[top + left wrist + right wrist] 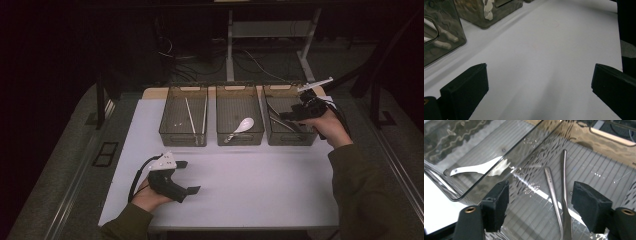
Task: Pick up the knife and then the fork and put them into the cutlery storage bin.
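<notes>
Dark room, grey floor (60, 165).

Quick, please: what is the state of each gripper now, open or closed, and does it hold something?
Left gripper: open, empty, over the white table.
Right gripper: open, empty, above the metal utensils in the right bin.

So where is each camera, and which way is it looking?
High view: above the table, looking forward and down at three bins; both forearms, left gripper and right gripper show.
Left gripper view: on the left gripper, facing bare table; open jaws.
Right gripper view: above the right bin, facing metal cutlery; open jaws.
Shared: white spoon.
</notes>
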Available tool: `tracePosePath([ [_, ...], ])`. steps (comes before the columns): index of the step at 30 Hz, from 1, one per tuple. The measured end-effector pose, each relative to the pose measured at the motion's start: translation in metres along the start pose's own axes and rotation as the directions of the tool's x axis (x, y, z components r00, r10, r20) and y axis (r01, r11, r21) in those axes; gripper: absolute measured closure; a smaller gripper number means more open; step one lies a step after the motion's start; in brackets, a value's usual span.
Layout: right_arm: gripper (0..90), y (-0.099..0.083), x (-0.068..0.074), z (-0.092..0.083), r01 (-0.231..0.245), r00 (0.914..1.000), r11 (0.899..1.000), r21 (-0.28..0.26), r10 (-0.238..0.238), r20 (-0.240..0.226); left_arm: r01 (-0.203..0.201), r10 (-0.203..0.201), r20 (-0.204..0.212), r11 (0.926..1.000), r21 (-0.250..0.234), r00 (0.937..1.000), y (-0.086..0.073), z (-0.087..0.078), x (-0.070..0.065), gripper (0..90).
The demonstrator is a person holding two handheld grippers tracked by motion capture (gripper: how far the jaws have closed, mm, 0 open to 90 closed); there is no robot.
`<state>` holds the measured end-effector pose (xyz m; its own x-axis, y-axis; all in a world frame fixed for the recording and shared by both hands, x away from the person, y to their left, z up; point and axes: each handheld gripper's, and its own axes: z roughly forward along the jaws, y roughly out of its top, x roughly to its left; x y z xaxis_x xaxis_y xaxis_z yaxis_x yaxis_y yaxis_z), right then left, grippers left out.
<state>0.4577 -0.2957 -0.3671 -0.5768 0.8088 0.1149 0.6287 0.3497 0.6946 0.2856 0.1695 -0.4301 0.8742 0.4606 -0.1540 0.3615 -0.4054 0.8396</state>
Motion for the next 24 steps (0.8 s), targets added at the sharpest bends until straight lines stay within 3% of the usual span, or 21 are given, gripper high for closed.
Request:
tracePosePath([
  [5,24.5,-0.008,0.007,-0.006,0.020,0.9998,0.999,-0.049,-0.020,0.008,0.003,-0.003,-0.006,1.0000,0.001,1.0000,-0.002,-0.002,-0.001,0.0],
  [11,20.0,-0.018,0.014,-0.013,0.035,0.9992,0.995,-0.098,-0.036,-0.014,0.006,-0.006,-0.013,1.0000,0.003,0.9999,-0.003,-0.004,0.000,0.0],
  [24,18.0,-0.043,0.037,-0.029,0.074,0.9954,0.982,-0.174,-0.083,-0.047,0.017,-0.017,-0.015,0.9998,-0.008,0.9997,-0.004,-0.003,0.000,0.0],
])
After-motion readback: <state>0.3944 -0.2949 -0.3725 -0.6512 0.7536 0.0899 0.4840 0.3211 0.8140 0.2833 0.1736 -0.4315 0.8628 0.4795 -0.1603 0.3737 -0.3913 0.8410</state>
